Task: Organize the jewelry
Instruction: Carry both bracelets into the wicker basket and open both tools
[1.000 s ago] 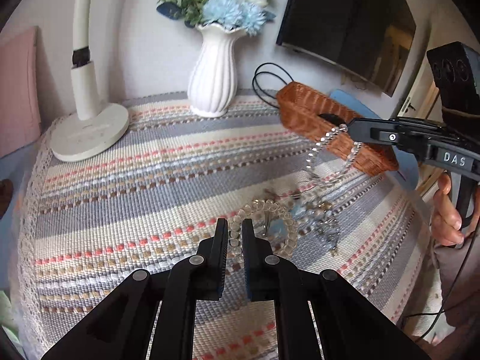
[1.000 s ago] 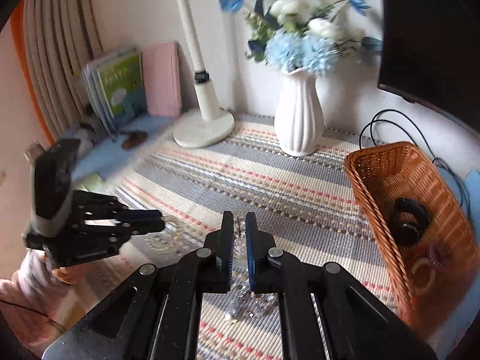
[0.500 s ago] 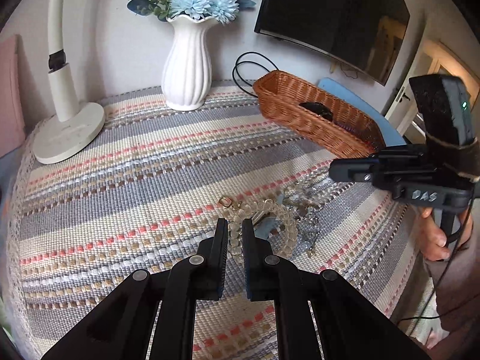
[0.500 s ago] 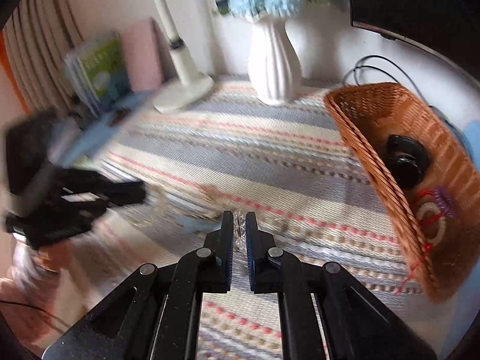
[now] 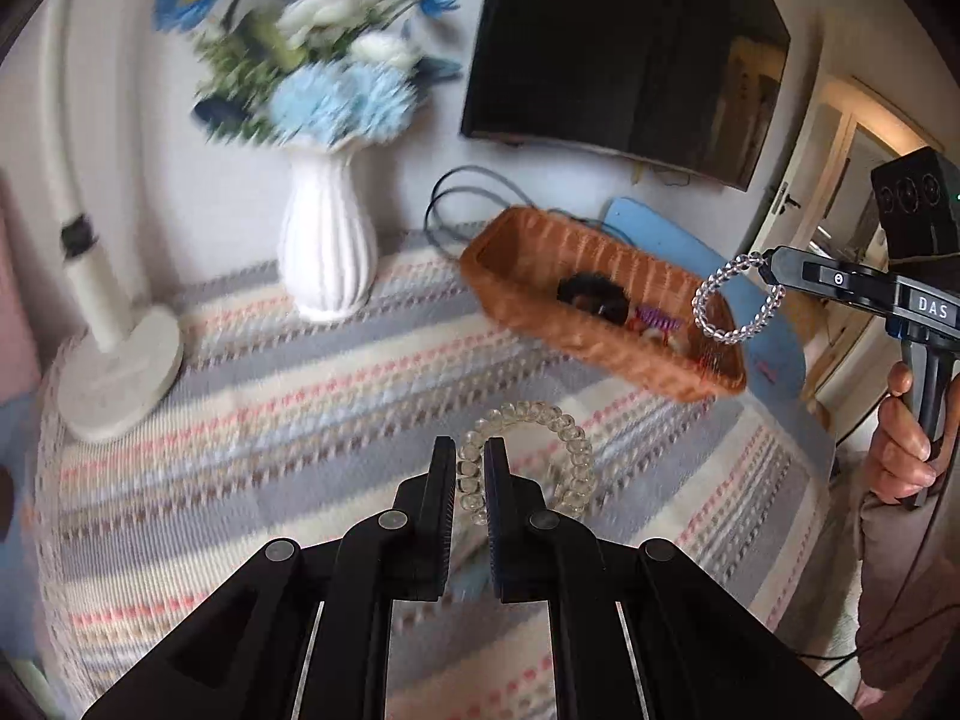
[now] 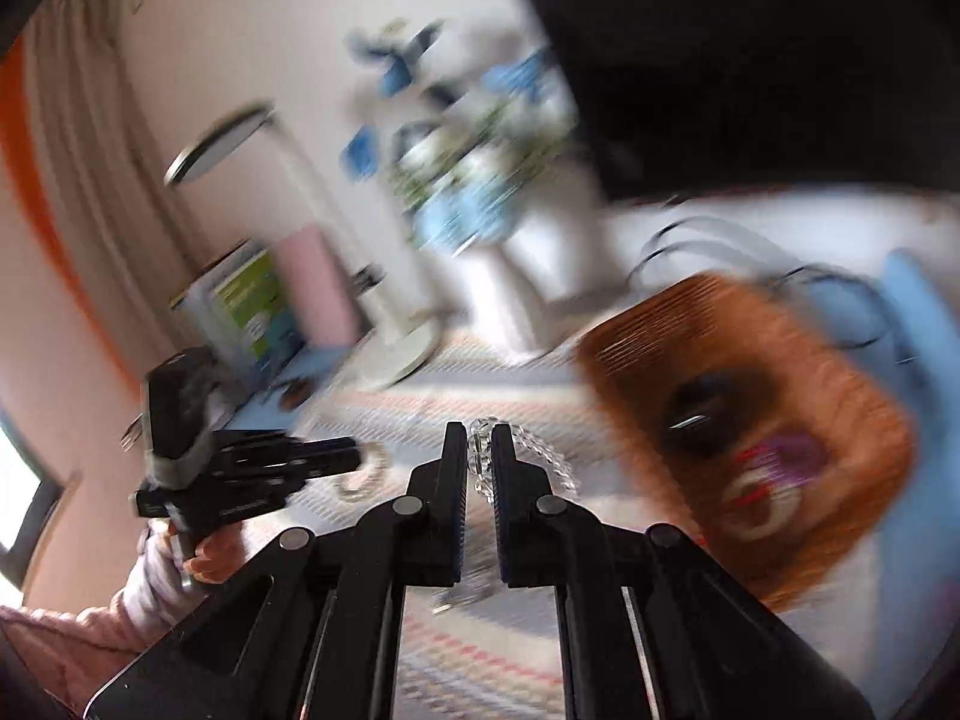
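Both tongs, left point(image 5: 470, 480) and right point(image 5: 770, 269), were clamped on clear beaded bracelets point(image 5: 528, 456), lifted toward the brown wicker basket point(image 5: 600, 324) for storage.

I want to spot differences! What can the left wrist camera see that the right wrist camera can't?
Only the left wrist view shows the TV and a doorway. Only the right wrist view shows books and a curtain. Both show the wicker basket, the white vase, the lamp, and each gripper's jaws shut on a clear bead bracelet: left gripper, right gripper.
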